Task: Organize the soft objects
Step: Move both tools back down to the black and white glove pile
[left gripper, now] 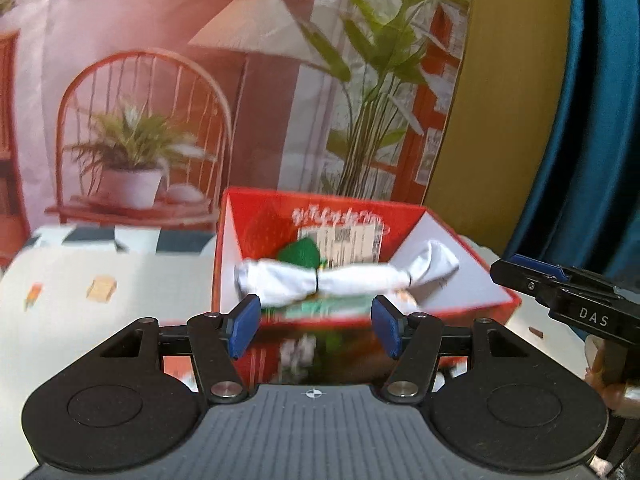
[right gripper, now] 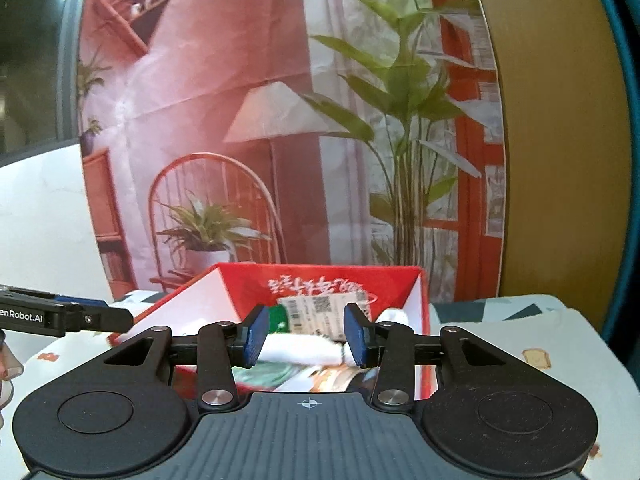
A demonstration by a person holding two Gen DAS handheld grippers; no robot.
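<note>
Centrally in the left wrist view, a white rolled cloth (left gripper: 344,278) is seen lying across the open red box (left gripper: 472,300), over a green item (left gripper: 302,252). Left gripper (left gripper: 315,328) is held wide at lower centre, nothing between the pads; right gripper (left gripper: 532,280) enters at right edge. In the right wrist view, right gripper (right gripper: 307,334) is part-open before the cloth (right gripper: 300,350), nothing gripped
</note>
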